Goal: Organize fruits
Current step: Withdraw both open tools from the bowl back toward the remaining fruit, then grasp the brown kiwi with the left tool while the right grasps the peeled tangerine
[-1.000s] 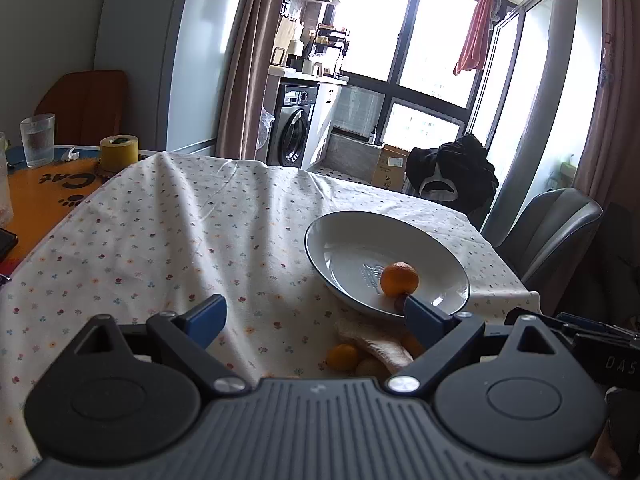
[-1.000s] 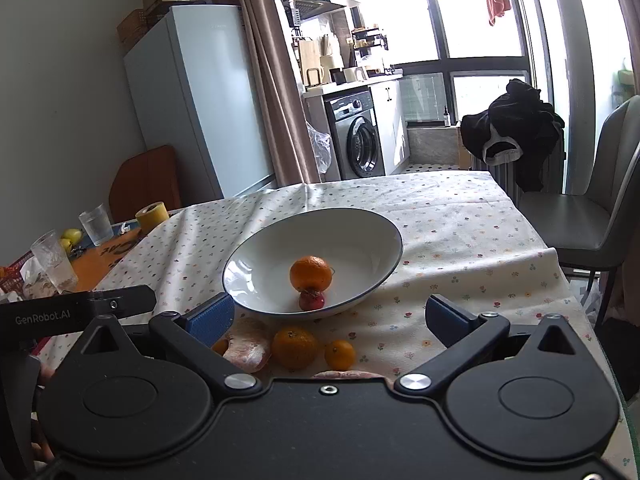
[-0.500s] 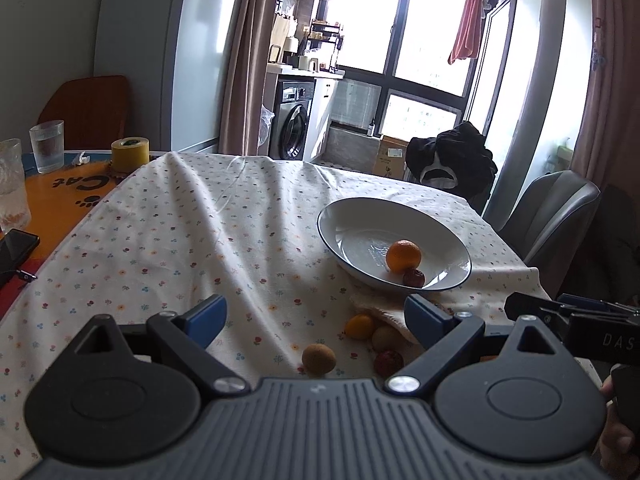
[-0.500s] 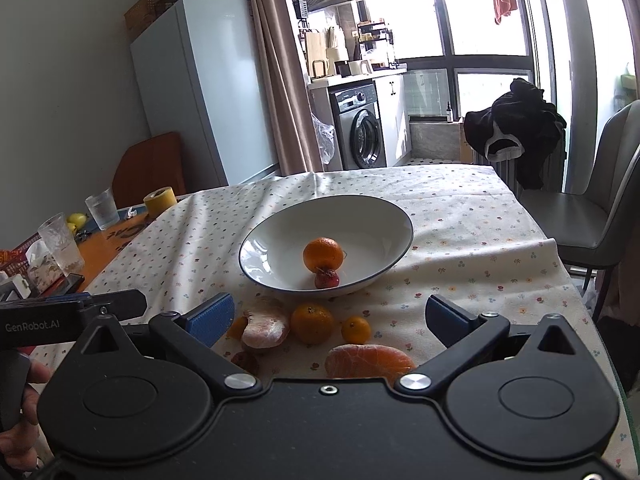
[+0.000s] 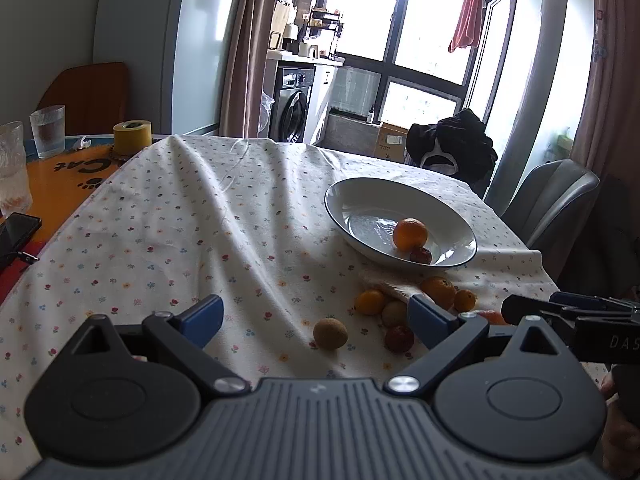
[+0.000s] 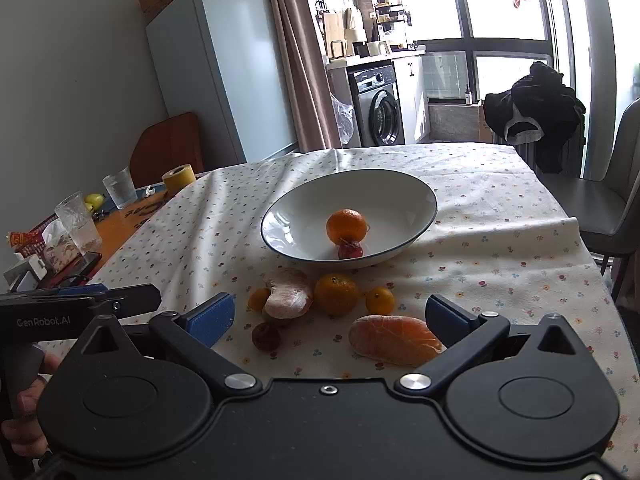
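Your left gripper [image 5: 314,318] blocks part of the fruit pile in its own view: the right blue fingertip covers the edge of a pale round fruit [image 5: 394,313] and a large orange [image 5: 438,291], and only a sliver of the peeled segment shows behind it at the lower right. In the right wrist view that peeled segment [image 6: 394,339] lies in plain sight, pink-orange and membrane-covered, low in the centre, its right end tucked behind your right gripper's [image 6: 330,318] fingertip. Both pairs of tongs stand wide apart with nothing between them.

The white bowl [image 6: 416,192] sits mid-frame on the flowered tablecloth [image 6: 500,240], holding one orange [image 6: 346,226] with a small red fruit [image 6: 350,250] touching its near side. Just in front of the bowl lie a peeled pale citrus [image 6: 289,295], the large orange, two small kumquat-like fruits [image 6: 380,300] and a dark red fruit [image 6: 266,336]. A brown kiwi-like fruit [image 5: 330,333] rests apart, left of the pile.
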A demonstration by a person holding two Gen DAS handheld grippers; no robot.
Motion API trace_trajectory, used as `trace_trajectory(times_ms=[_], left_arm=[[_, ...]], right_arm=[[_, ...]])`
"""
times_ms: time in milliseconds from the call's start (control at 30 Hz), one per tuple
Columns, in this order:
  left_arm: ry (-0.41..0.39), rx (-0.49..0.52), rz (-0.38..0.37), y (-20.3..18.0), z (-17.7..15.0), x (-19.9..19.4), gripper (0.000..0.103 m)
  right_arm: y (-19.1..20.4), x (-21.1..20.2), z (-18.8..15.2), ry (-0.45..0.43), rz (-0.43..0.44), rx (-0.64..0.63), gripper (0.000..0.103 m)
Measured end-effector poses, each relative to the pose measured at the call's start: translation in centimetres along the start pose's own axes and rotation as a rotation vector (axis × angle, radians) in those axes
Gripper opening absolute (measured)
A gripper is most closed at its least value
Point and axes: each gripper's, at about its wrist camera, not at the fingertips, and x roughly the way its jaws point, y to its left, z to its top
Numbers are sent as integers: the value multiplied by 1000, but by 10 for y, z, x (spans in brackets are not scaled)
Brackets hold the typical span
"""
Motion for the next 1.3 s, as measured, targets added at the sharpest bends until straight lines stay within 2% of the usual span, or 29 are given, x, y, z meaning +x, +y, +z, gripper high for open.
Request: trace_trajectory(times_ms=[167, 267, 400, 500, 633, 767, 967, 1067, 1100, 1133, 1300], left_arm=[[10, -14, -11, 4, -3, 8, 95], [15, -11, -19, 4, -5, 13, 93], [35, -14, -32, 4, -7, 22, 81], [59, -15, -39, 5, -9, 30, 73], [85, -17, -51, 6, -10, 42, 61], [100, -9, -66, 3, -10, 51, 57], [128, -4, -79, -1, -12, 65, 46], [135, -4, -73, -1, -13, 69, 36], [137, -1, -63, -1, -13, 70, 28], [138, -4, -57, 0, -13, 71, 25], [129, -22, -58, 4, -9, 67, 25]], right_arm=[[2, 8, -2, 9, 23, -3, 101], [4, 13, -2, 21, 33, -11, 89], [7, 23, -2, 47, 55, -11, 77], [7, 29, -2, 65, 71, -6, 72], [7, 37, -2, 77, 81, -3, 69], [8, 46, 0, 97, 94, -2, 63], [10, 57, 1, 119, 104, -6, 61], [10, 62, 2, 128, 107, 0, 60], [11, 63, 3, 129, 108, 0, 59], [11, 64, 3, 130, 109, 1, 59], [14, 71, 4, 141, 112, 6, 57]])
